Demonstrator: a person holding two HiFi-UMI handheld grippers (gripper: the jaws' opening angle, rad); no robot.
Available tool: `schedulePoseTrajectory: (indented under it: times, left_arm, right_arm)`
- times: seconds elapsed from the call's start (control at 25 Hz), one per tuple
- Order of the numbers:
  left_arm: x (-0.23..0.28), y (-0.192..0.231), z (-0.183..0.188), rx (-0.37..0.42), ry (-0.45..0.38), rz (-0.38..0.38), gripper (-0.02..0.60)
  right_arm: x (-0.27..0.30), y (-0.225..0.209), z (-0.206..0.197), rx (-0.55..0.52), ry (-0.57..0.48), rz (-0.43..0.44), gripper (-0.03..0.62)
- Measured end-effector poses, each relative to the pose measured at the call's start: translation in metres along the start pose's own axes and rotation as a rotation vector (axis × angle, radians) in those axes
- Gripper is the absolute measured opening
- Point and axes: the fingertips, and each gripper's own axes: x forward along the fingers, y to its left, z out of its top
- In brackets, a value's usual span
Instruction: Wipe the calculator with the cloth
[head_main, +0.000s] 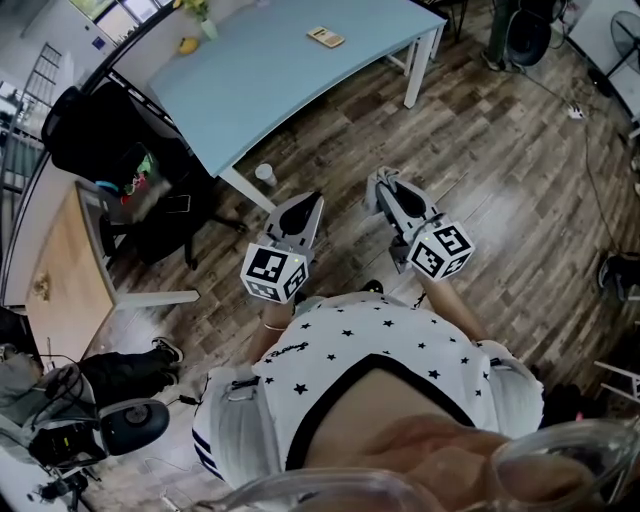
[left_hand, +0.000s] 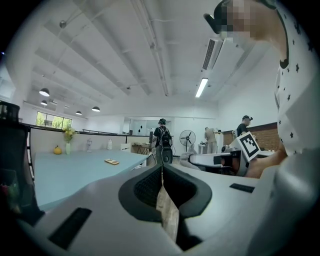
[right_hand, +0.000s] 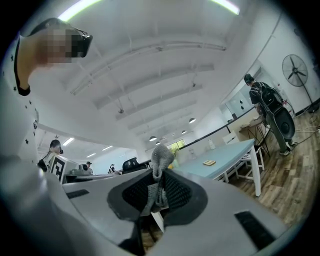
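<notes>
1. Calculator (head_main: 325, 37), a small flat beige rectangle, sits near the top of the head view on the pale blue tabletop (head_main: 260, 90), well apart from both claws. So it's straight up-frame from them, with a stretch of brown wood-plank floor (head_main: 500, 180) and the tabletop's near edge in between.
2. Its long axis runs a bit diagonal in the head view, upper left to lower right.
3. Right claw (right_hand: 159, 175) is clamped on the grey knitted cloth (right_hand: 160, 157), with a tuft poking up past the tips. In the right gripper view the calculator (right_hand: 209, 162) is off to the right of the jaws, so I'd guess that claw needs to swing that way as it goes forward.
4. Left claw (left_hand: 161, 170) is closed with nothing in it, just the pads pressed together. In the left gripper view the calculator (left_hand: 111, 161) lies left of the jaws.
5. Which claw is nearer? Honestly about even in the head view: left claw (head_main: 312, 200) and right claw (head_main: 385, 180) sit side by side at mid-frame, tips pointing up-frame, with the calculator roughly between their lines. The right one has the cloth, so that's the one that matters.
6. Hard to see:
   - The calculator is too small for any keys or screen to show.
   - Most of the cloth is buried between the jaws.
   - I can't really pick the cloth out in the head view.
   - The tabletop's left end is cut off at the upper left of the frame.
</notes>
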Motion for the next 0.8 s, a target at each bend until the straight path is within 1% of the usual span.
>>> schedulePoseTrajectory:
  times: [0.36,0.52,0.8]
  left_arm:
    - [0.015,-0.025,-0.003,0.006,0.02,-0.013,0.031]
    - [0.021,-0.026,-0.005,0.009,0.026,-0.023,0.031]
    - [0.035,-0.02,-0.011,-0.006,0.046,-0.03,0.031]
  right_arm:
    - [-0.022,-0.01,-0.001,0.028,-0.001,0.004,0.048]
    - [-0.023,-0.016,-0.002,0.034,-0.003,-0.004,0.048]
    - [-0.02,-0.031,-0.004,0.051,0.004,-0.024,0.048]
